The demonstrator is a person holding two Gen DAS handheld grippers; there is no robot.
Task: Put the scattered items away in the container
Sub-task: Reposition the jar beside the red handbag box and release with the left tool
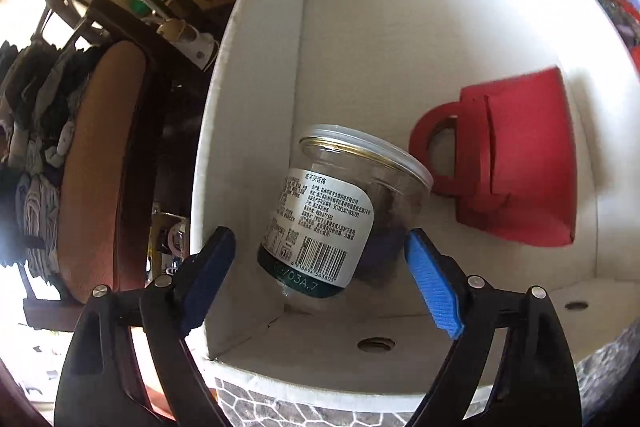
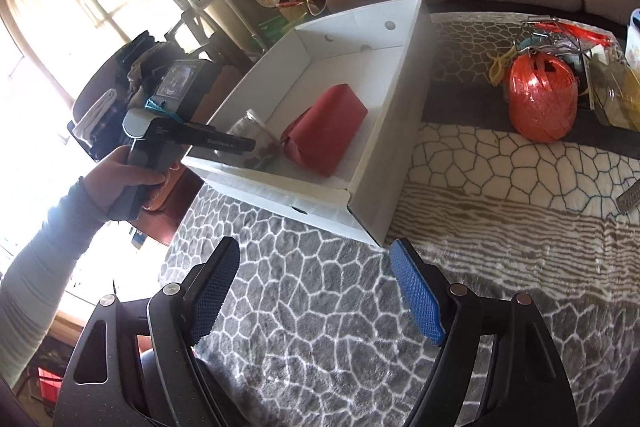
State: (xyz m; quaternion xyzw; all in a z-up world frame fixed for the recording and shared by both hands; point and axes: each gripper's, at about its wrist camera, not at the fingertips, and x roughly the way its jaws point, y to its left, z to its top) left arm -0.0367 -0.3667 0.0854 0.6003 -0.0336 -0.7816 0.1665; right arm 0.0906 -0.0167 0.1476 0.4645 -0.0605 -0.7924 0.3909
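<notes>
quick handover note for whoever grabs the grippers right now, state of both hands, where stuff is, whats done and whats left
Left gripper: open, over the near left corner of the white box; the clear jar lies between its pads, untouched by them.
Right gripper: open and empty, above the patterned blanket in front of the box.
Done: the jar and the red paper bag are both in the box, jar tilted on its side, bag beside it.
Left: the ball of red twine and the clutter behind it are outside the box, on the table to its right.
</notes>
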